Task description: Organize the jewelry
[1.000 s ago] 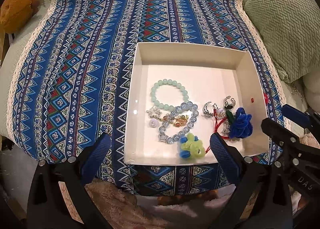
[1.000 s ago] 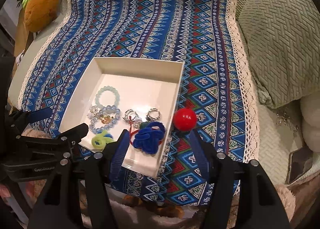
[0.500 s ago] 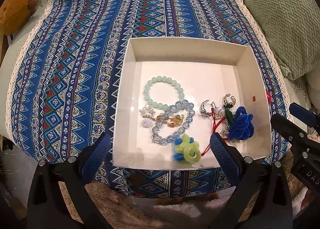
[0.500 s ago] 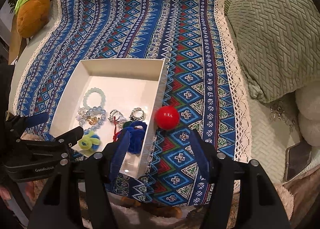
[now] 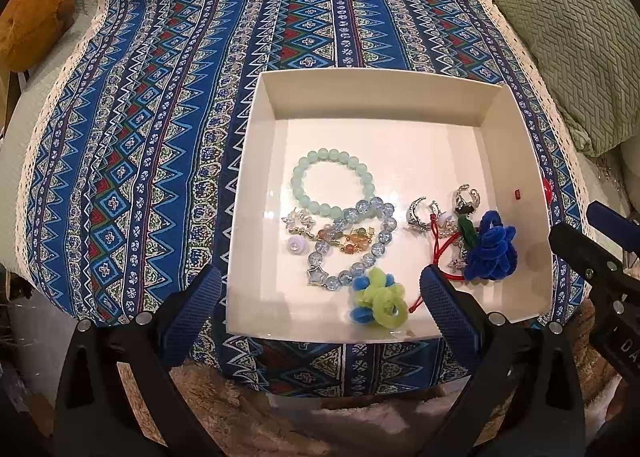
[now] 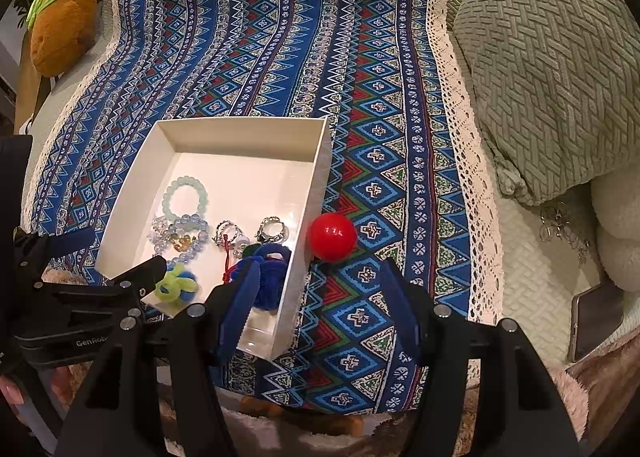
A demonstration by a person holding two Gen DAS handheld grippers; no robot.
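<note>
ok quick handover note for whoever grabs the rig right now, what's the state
Left gripper: open, empty, hovering over the near edge of the white box.
Right gripper: open, empty, hovering over the box's right wall, near the red ball.
In the box: mint bead bracelet, blue bead bracelet, silver rings, blue scrunchie, green scrunchie.
Left: the red ball sits on the patterned cloth outside the box; probably goes in next.

Square white cardboard box [image 5: 516, 161], plain. Round mint-green bead bracelet [image 5: 332, 183]. Crackled pale-blue glass-bead bracelet [image 5: 384, 233] with a silver star. Royal-blue pipe-cleaner flower [image 5: 490, 247]; lime-and-blue pipe-cleaner flower [image 5: 378, 299]. Glossy red ball [image 6: 332, 236]. Woven cloth [image 6: 280, 37]: blue, red, green and white zigzag-and-diamond stripes, cream lace edge. Sage-green basketweave-textured cushion [image 6: 552, 57].
</note>
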